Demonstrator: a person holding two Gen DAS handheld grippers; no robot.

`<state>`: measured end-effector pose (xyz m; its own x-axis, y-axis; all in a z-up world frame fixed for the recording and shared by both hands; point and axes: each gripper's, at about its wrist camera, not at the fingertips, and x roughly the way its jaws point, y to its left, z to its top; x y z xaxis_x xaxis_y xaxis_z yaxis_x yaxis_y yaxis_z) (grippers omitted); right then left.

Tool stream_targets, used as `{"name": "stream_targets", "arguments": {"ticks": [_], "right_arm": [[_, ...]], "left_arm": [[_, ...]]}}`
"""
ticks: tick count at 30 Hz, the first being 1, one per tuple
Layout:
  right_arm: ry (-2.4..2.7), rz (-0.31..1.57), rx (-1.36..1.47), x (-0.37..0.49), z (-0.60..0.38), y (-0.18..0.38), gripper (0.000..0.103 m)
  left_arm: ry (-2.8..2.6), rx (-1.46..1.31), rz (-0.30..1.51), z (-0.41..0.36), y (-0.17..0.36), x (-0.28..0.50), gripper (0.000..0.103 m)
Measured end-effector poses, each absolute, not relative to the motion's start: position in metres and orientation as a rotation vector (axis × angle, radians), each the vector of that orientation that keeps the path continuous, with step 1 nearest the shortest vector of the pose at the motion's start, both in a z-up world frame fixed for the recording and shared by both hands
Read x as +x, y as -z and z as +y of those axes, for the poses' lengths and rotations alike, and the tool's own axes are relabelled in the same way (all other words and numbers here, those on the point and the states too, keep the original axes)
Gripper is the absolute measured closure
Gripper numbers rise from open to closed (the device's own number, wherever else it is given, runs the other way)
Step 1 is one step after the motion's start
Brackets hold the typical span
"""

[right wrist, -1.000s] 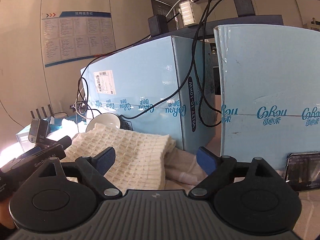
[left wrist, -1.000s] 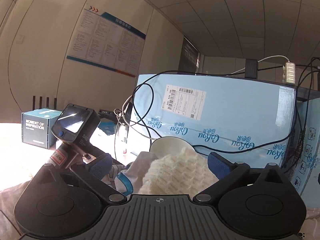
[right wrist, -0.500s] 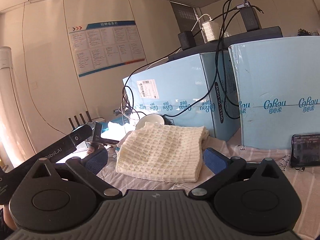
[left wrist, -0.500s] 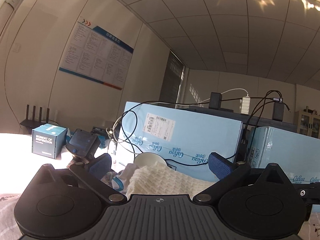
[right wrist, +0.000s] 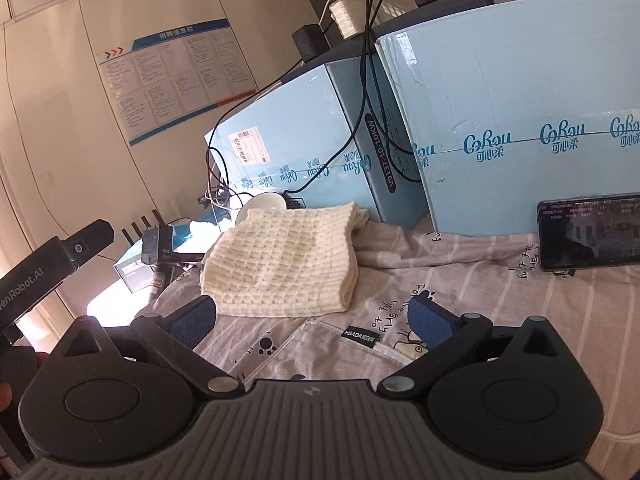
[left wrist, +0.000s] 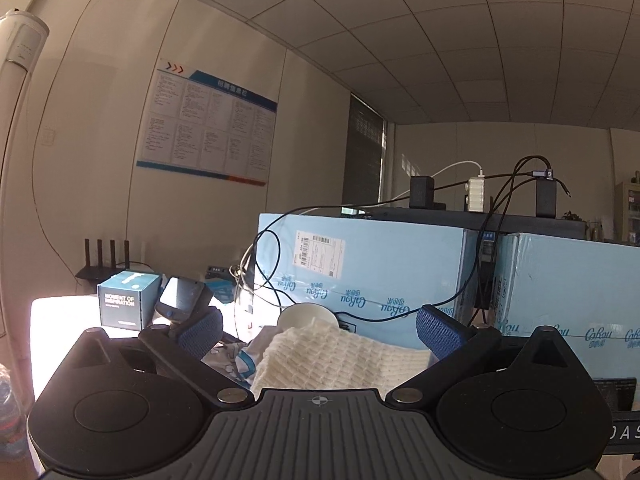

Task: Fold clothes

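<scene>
A folded cream waffle-knit cloth (right wrist: 280, 260) lies on the pink striped printed sheet (right wrist: 500, 308), in front of the blue boxes. My right gripper (right wrist: 312, 320) hangs just short of the cloth's near edge, jaws wide open with nothing between them. The left wrist view looks level over the same cream cloth (left wrist: 340, 356); my left gripper (left wrist: 320, 330) is open and empty, pulled back from it. The left gripper's black body (right wrist: 52, 268) shows at the left of the right wrist view.
Large light-blue cartons (right wrist: 520, 120) with cables draped over them wall off the back. A phone (right wrist: 588, 232) leans against the right carton. A white bowl (left wrist: 308, 316), a small teal box (left wrist: 128, 300) and a black device (left wrist: 180, 300) crowd the left of the cloth.
Both grippers have drawn back from the cream cloth. The left one rose, so the cloth sits lower and farther in its view. The right one tilted down, showing more of the sheet.
</scene>
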<state>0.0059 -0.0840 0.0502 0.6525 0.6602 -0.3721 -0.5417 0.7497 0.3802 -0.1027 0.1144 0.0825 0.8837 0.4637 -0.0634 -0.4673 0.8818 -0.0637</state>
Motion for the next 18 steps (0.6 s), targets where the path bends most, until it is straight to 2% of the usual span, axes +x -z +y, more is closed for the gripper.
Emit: {"name": "stream_targets", "arguments": {"ticks": [7,18], "right_arm": [[-0.711,0.490,0.228,-0.002,-0.086,-0.056,0.000],[-0.660,0.512,0.210,0.006,-0.086,-0.048,0.000]], "left_arm": [[-0.499,-0.049,0.038,0.104,-0.088,-0.105,0.000],[-0.497,-0.081,0.100,0.123,-0.067,-0.097,0.000]]}}
